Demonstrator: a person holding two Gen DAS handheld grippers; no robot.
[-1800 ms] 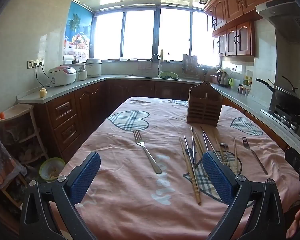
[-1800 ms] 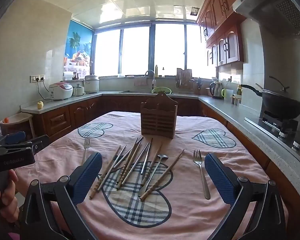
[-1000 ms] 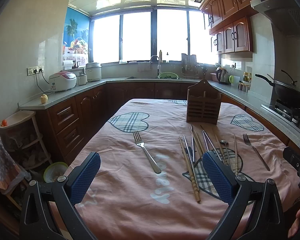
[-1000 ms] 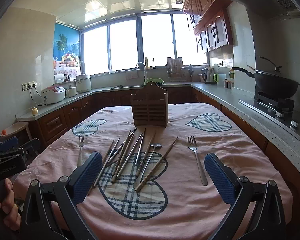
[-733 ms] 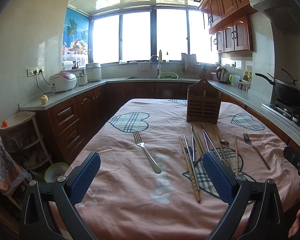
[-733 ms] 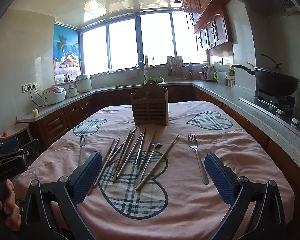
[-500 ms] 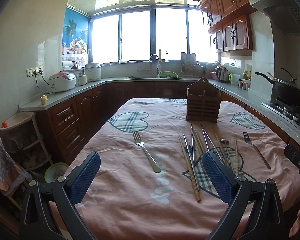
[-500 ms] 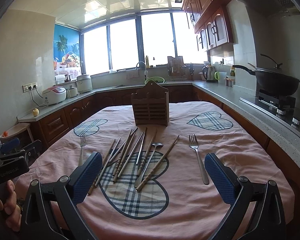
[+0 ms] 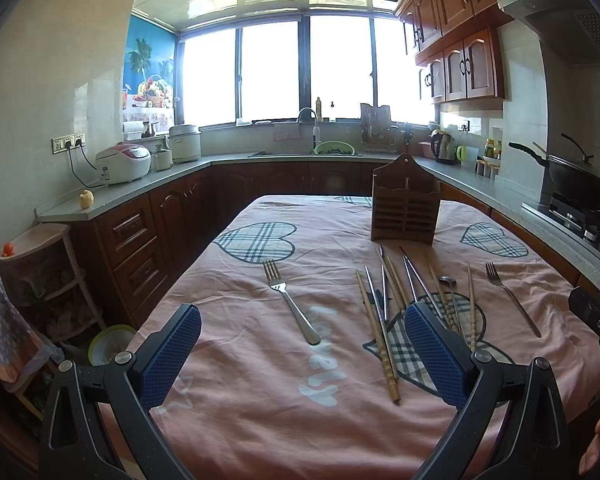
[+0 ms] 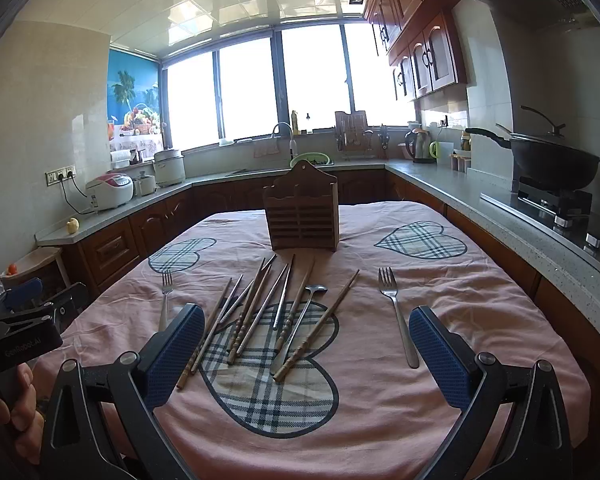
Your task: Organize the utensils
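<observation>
The table under its pink cloth filled both views, and over the last two seconds nothing on it had shifted. Only the cameras had drifted a little: the right one had tipped down and then levelled, the left one had barely moved. The holder stood upright at the far middle, with nothing visible in it. Just near of it the chopsticks lay fanned in a loose heap with a spoon among them. One fork lay apart to the right, another fork apart to the left. The left gripper and right gripper both hung at the near edge, jaws wide apart and empty, touching nothing. By that reading the sorting had not begun, and each fork sat closest to a gripper for a first pick.
</observation>
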